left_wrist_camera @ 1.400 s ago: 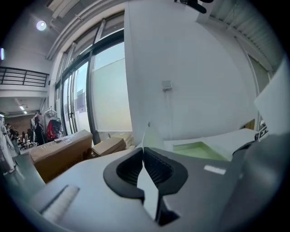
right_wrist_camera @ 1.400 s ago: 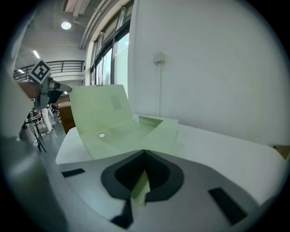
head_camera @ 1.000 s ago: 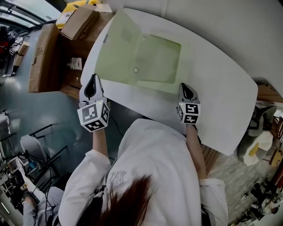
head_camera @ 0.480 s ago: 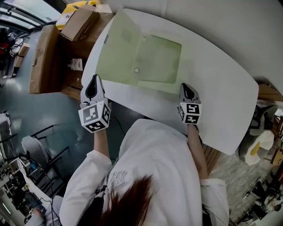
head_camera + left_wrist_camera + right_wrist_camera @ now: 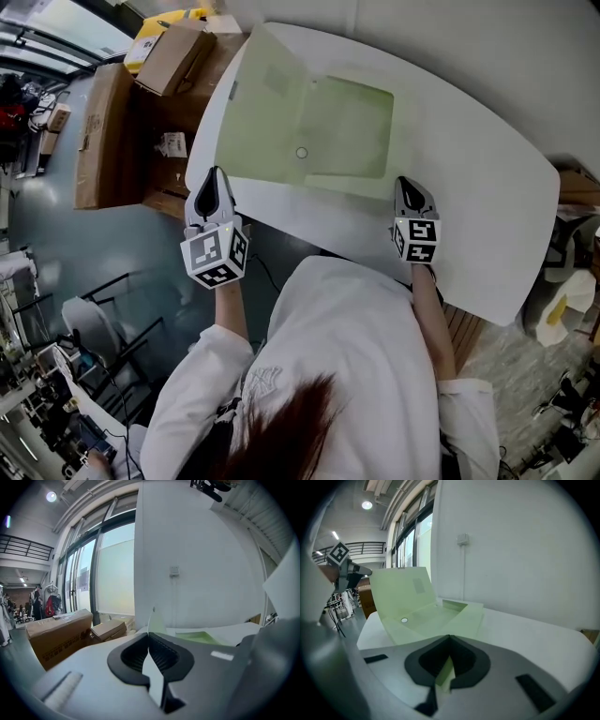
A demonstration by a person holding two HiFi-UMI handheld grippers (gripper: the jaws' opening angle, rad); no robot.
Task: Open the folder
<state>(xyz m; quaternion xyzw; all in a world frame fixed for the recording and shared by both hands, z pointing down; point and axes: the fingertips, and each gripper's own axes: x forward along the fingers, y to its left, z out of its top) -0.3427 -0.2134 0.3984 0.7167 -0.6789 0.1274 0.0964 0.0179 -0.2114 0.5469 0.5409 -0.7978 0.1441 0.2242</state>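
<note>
A pale green folder point(image 5: 342, 127) lies spread open on the white table point(image 5: 478, 187), its cover point(image 5: 258, 103) raised at the left and a snap button point(image 5: 301, 153) on it. My left gripper point(image 5: 215, 178) is at the table's left edge, shut on the cover's near corner. In the left gripper view the cover point(image 5: 155, 620) runs edge-on out of the left gripper point(image 5: 149, 637). My right gripper point(image 5: 409, 185) is shut on the folder's near right corner. A green strip of the folder point(image 5: 436, 616) sits between the right gripper's point(image 5: 449, 641) jaws, and the cover point(image 5: 401, 595) stands up at the left.
Brown cardboard boxes point(image 5: 103, 131) and a smaller box point(image 5: 173, 52) stand on the floor beyond the table's left edge, also seen from the left gripper point(image 5: 58, 632). A white wall runs behind the table. The person's white sleeves and body fill the near side.
The head view has shifted slightly. Both grippers and the folder keep their places.
</note>
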